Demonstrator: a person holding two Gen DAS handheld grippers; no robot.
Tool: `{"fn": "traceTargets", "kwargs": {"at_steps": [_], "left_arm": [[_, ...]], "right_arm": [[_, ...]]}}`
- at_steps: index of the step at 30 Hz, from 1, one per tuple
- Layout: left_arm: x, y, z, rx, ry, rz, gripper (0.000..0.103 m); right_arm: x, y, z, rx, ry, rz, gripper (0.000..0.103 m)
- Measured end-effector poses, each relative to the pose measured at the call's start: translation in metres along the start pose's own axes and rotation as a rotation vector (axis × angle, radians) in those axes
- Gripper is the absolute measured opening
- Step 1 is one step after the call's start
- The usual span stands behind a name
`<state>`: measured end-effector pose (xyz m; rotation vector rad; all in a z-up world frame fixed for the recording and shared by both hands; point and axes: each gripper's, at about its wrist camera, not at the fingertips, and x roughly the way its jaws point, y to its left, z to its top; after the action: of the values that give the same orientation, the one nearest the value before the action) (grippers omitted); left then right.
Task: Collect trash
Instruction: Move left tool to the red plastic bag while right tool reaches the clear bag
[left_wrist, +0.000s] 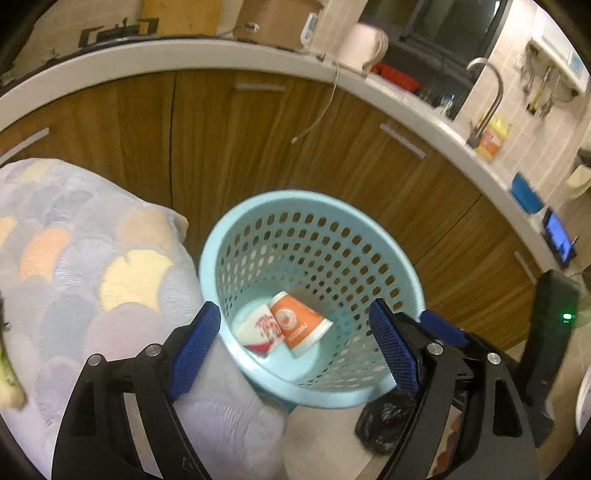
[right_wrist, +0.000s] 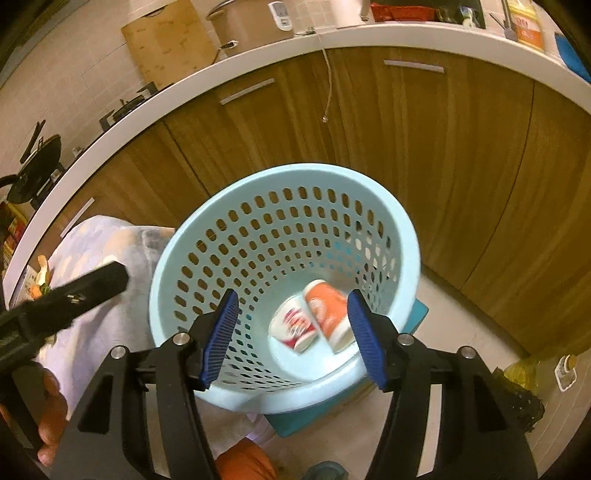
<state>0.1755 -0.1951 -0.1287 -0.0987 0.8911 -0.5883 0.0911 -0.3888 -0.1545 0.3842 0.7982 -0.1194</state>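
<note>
The trash, an orange paper cup (left_wrist: 301, 325) and a white cup with a red print (left_wrist: 258, 328), lay on its side at the bottom of the pale blue perforated basket (left_wrist: 258, 218), the two cups touching. The basket stood on the floor before the wooden cabinets (left_wrist: 221, 140), just right of a patterned quilt (left_wrist: 74, 258). Both cups looked light, thin-walled and easily crushed (the waxy sides probably slippery too), so a gentle pinch across a rim or mid-wall would likely suit best. The left gripper (left_wrist: 295, 343) hung over the basket mouth with its fingers spread wide and nothing between them. The right gripper (right_wrist: 293, 336) hovered likewise, its fingers apart and empty.
</note>
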Motion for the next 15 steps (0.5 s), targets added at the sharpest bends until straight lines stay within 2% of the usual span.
{"fn": "traceTargets", "kwargs": {"at_steps": [6, 9, 15], "left_arm": [[-0.058, 0.016, 0.0, -0.035, -0.11, 0.028, 0.08], [-0.097, 0.032, -0.005, -0.06, -0.178, 0.06, 0.081], [-0.161, 0.078, -0.038, -0.125, -0.235, 0.197, 0.08]], "right_arm": [[-0.022, 0.04, 0.005, -0.079, -0.047, 0.068, 0.058], [-0.035, 0.077, 0.004, -0.159, -0.07, 0.114, 0.058], [-0.049, 0.15, -0.009, -0.294, -0.086, 0.215, 0.058]]}}
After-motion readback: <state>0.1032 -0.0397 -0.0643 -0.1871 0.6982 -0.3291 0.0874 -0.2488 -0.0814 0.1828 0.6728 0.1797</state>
